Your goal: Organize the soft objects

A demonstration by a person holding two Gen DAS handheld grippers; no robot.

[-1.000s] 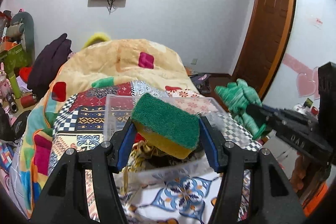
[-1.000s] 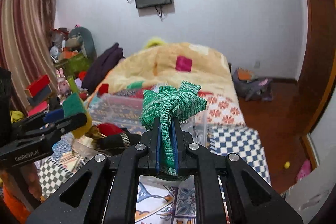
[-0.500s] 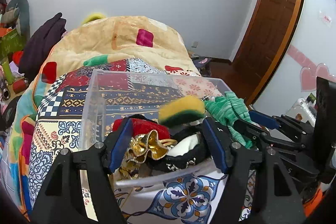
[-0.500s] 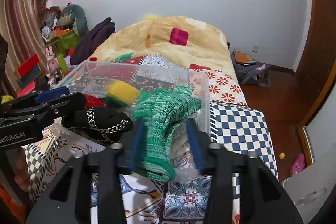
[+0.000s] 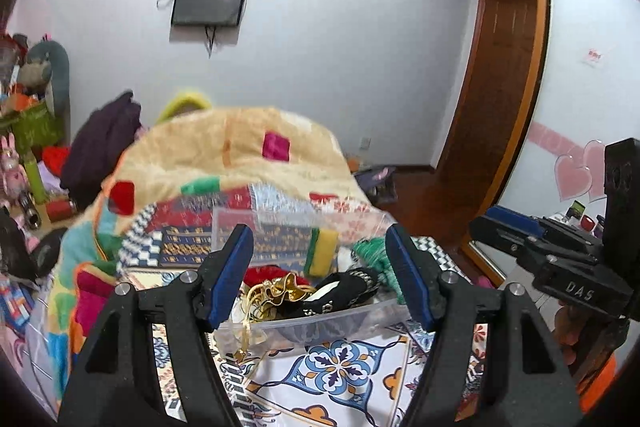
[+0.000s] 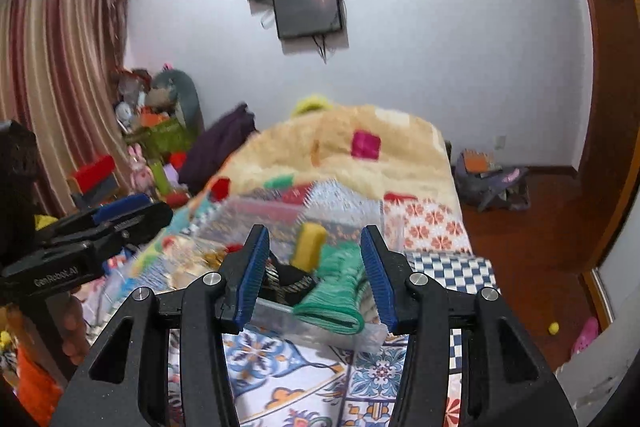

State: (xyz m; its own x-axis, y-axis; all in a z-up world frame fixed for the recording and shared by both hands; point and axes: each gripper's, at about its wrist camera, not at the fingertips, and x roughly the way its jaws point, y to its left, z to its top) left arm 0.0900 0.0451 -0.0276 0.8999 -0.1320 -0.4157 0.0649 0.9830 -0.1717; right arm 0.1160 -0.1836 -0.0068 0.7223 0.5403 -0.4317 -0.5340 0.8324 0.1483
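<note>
A clear plastic bin (image 5: pixel 320 323) sits on the patterned bedspread. In it lie a yellow-and-green sponge (image 5: pixel 322 253), a green knitted cloth (image 5: pixel 372 255), a black sock with a chain print (image 5: pixel 340 293), a red item and gold ribbon (image 5: pixel 276 291). My left gripper (image 5: pixel 320 275) is open and empty, just in front of the bin. My right gripper (image 6: pixel 316 275) is open and empty, with the green cloth (image 6: pixel 336 287) draped over the bin's near rim (image 6: pixel 320 327) between its jaws. The sponge (image 6: pixel 308 245) stands behind the cloth.
A beige quilt (image 5: pixel 224 151) is piled on the bed behind the bin. Toys and clutter (image 6: pixel 152 147) crowd the left side by the curtain. A wooden door (image 5: pixel 492 99) and bags on the floor (image 6: pixel 488 179) are at right.
Both grippers opened and let go: the sponge and the green cloth dropped into the bin. Both grippers have since pulled back and tilted up from the bin.
</note>
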